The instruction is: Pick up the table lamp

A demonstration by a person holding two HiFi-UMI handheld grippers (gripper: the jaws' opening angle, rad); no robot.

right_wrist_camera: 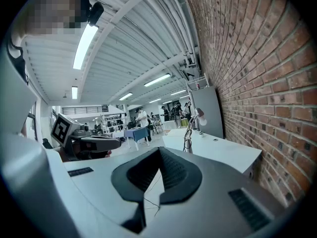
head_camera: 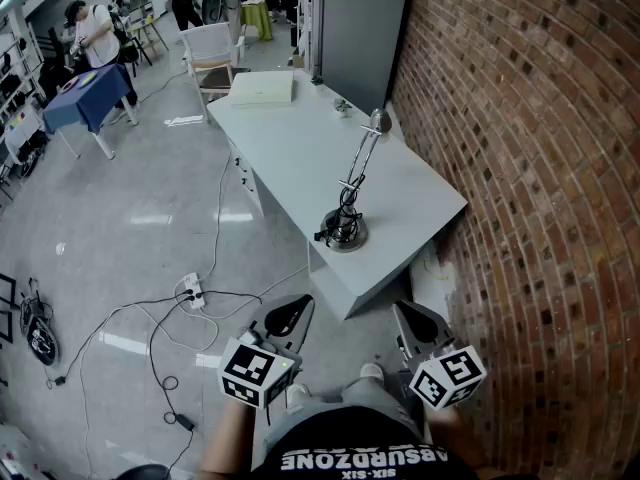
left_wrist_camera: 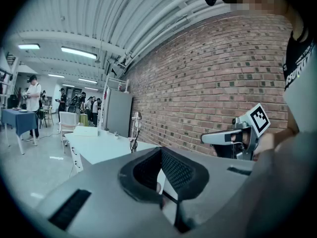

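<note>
**Q:** Head view. Where did the lamp stand?

**A:** The lamp (head_camera: 350, 200) stood upright toward the near end of the white worktop (head_camera: 290, 153). Its round base rested on the surface and a dark cable (head_camera: 326, 232) was bunched at the foot. Its head leaned toward the brick wall (head_camera: 540, 168). A flat box (head_camera: 262, 88) lay at the far end, well apart from it.

**Q:** And where did you hold the tools?

**A:** You held the left hand-held gripper (head_camera: 288, 316) and the right hand-held gripper (head_camera: 418, 323) side by side, low in front of your body. Both were short of the worktop's near corner and well apart from the lamp.

**Q:** Left gripper view. How were the jaws?

**A:** The jaws of your left hand-held gripper (left_wrist_camera: 161, 167) were pressed together with nothing between them. The lamp (left_wrist_camera: 134, 133) showed beyond them, a little to the left.

**Q:** Right gripper view?

**A:** The same held for your right hand-held gripper (right_wrist_camera: 159, 167): jaws pressed together and empty. The lamp (right_wrist_camera: 190, 133) stood ahead, slightly right of the tips.

**Q:** Surroundings?

**A:** A power strip (head_camera: 192, 290) with trailing leads lay on the floor (head_camera: 150, 198), left of the worktop. People (head_camera: 95, 28) stood by a blue table (head_camera: 90, 93) in the background.
</note>
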